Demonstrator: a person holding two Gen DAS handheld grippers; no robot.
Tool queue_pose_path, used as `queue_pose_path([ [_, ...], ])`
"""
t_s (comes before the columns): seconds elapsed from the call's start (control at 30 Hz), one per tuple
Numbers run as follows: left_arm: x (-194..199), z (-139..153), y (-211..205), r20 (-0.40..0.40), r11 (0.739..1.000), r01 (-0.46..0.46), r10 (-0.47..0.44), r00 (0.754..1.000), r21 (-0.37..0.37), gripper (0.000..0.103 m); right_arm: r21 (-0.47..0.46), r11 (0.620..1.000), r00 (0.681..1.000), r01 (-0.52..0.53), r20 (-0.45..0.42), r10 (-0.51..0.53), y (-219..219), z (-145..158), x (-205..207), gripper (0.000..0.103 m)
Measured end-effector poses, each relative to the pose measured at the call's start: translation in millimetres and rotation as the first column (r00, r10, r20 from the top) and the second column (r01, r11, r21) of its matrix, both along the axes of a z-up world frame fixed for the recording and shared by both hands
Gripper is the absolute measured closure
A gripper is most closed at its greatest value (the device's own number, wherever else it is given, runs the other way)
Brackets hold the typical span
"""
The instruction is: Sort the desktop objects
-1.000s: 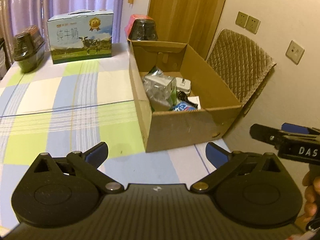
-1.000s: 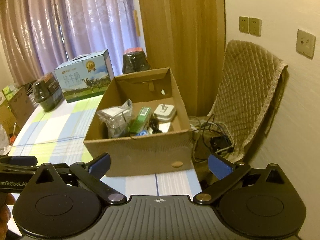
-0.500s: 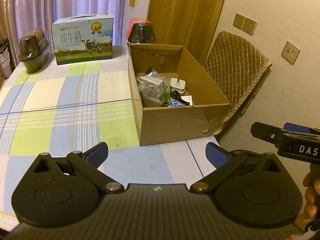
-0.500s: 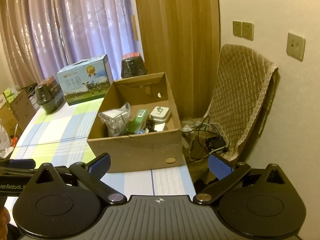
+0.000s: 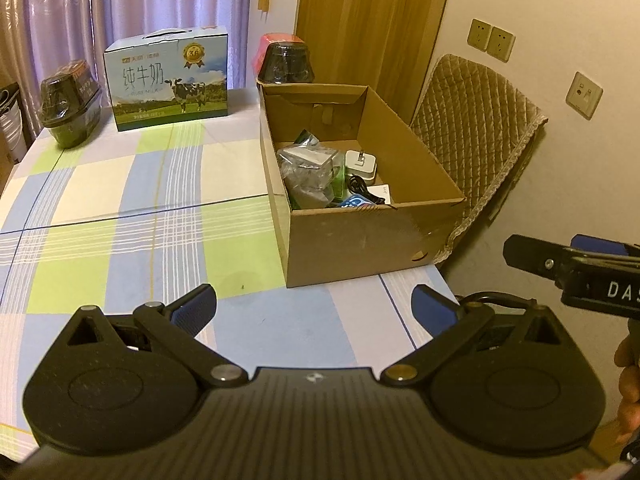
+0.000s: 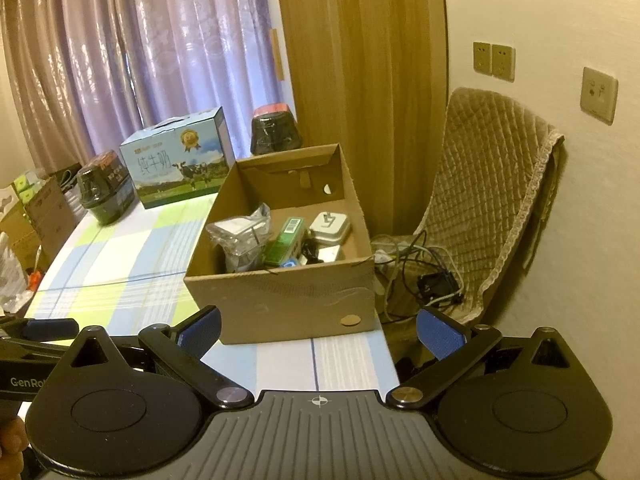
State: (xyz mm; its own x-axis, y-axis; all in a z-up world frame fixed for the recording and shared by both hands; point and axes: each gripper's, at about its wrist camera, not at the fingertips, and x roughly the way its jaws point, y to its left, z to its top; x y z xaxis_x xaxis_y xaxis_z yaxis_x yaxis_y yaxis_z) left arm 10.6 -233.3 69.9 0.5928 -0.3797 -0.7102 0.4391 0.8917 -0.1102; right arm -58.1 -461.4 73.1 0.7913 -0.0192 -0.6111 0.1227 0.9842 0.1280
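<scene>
The left gripper [image 5: 314, 306] is hovering over the near edge of the checked tabletop [image 5: 120, 216] with its blue-padded fingers [image 5: 196, 306] spread wide apart and gripping nothing. The right gripper [image 6: 318, 330] is sitting just beside it, over the tabletop's near right corner, its fingers equally wide apart and empty; in the left wrist view it is poking in at 3 o'clock, with part of a hand [image 5: 628, 376] showing below it.

An open cardboard box [image 5: 360, 244] is standing on the tabletop at 1 o'clock from the left gripper, close to the right edge. Inside it, the sorted items are lying together: a crinkled clear plastic bag [image 6: 240, 240] toward the left wall, a green packet [image 6: 286, 240] leaning against it, a white charger plug [image 6: 330, 226] toward the far right, a black cable [image 5: 362, 188] and a blue-labelled item [image 5: 354, 202] against the near wall.

At 11 o'clock a blue milk carton case [image 5: 170, 80] with a cow picture is standing near the curtain. A dark tapered container [image 5: 70, 104] is sitting at 10 o'clock on the far left, and another one [image 5: 286, 62] with a red lid is standing just behind the box. A chair with a quilted cover [image 6: 492, 200] is standing off the tabletop at 2 o'clock, with tangled cables [image 6: 420, 276] on its seat.
</scene>
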Motion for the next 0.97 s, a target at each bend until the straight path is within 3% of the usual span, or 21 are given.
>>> queue_pose_path([
  [0.97, -0.8, -1.4, 4.0, 0.009, 1.000, 0.020, -0.020, 1.000, -0.002, 0.001, 0.006, 1.000, 1.000, 0.006, -0.014, -0.006, 0.8, -6.7, -5.9, 0.002],
])
